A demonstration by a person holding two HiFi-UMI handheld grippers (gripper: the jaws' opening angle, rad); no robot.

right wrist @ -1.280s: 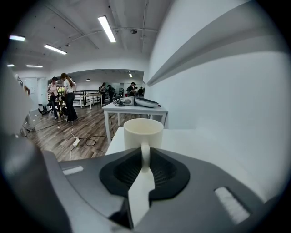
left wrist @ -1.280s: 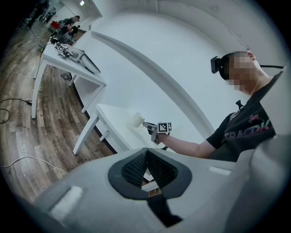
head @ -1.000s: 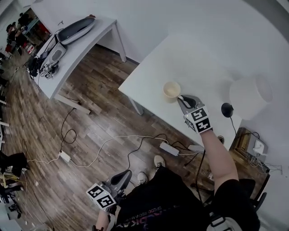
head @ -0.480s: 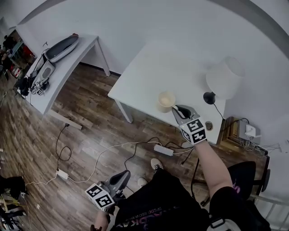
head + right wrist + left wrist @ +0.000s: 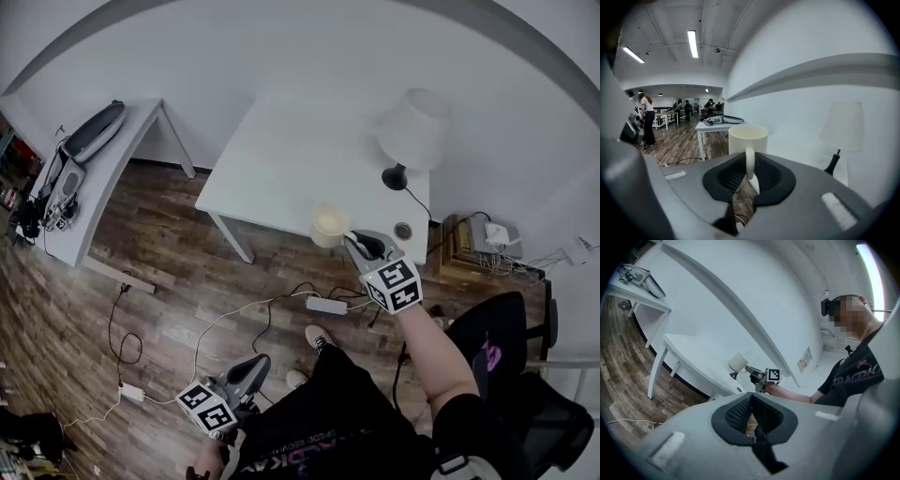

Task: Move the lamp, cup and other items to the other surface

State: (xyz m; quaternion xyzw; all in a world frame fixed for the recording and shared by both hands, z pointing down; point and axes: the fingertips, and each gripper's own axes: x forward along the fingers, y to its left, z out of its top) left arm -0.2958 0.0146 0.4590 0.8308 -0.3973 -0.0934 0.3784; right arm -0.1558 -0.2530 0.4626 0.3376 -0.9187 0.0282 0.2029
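Both jaws of the right gripper (image 5: 353,240) are clamping the cup (image 5: 328,223) by its handle over the table's (image 5: 281,159) five o'clock edge. Jaws of the left gripper (image 5: 253,364) are sitting together, empty, above the wooden floor (image 5: 141,244).

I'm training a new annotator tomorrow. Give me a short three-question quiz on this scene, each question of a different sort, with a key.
1. True or false: the lamp stands on the white table.
2. The right hand-held gripper grips the cup by its: A rim, B handle, C base.
3. What does the left hand-held gripper hold?
Key: 1 true; 2 B; 3 nothing.
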